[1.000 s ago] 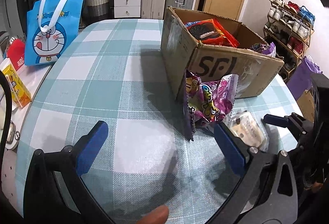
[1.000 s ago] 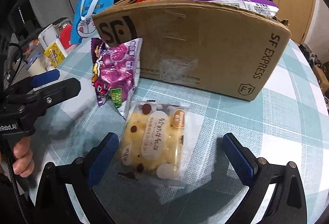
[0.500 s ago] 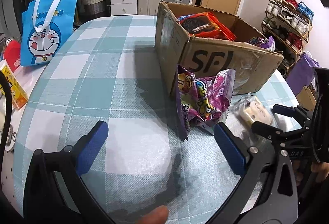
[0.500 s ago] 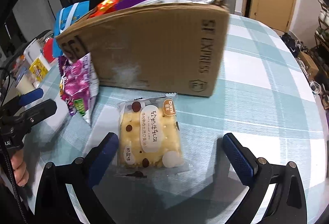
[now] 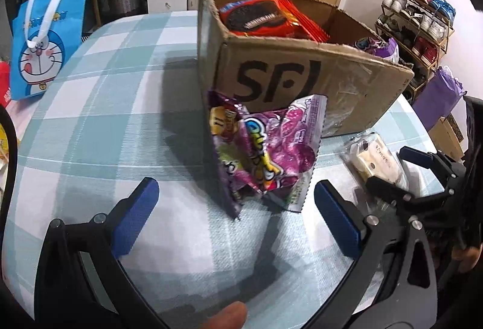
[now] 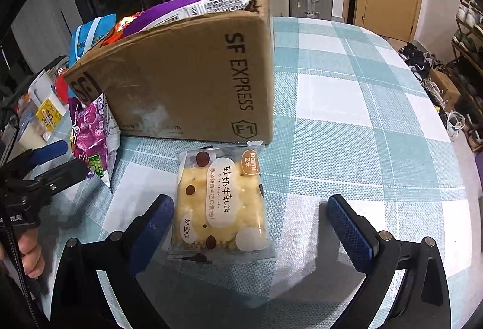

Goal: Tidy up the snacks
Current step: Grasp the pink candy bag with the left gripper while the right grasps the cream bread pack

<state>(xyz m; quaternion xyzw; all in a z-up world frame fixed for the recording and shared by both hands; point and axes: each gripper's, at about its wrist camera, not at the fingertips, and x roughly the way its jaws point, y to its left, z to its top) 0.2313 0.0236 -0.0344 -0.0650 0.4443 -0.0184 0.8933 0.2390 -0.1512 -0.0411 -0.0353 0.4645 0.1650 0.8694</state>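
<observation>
So this looks like the pickup stage, with two snacks left out on the checked tablecloth (image 6: 362, 93) and the cardboard box (image 6: 193, 78) already holding a red cookie pack (image 5: 259, 16) and a purple bag (image 6: 193, 4). In the right wrist view the right gripper (image 6: 250, 223) is spread wide and empty, with the yellow cake packet (image 6: 222, 202) lying flat at lower centre, its left edge just beside the left finger and a clear gap to the right one. In the left wrist view the left gripper (image 5: 235, 205) is spread too, holding nothing, and the purple candy bag (image 5: 262, 154) stands propped against the box front at mid frame. My guess: the next move is sliding the right one forward and a bit left so the packet sits centred, then squeezing. It's thin and crinkly, so it may slip.
</observation>
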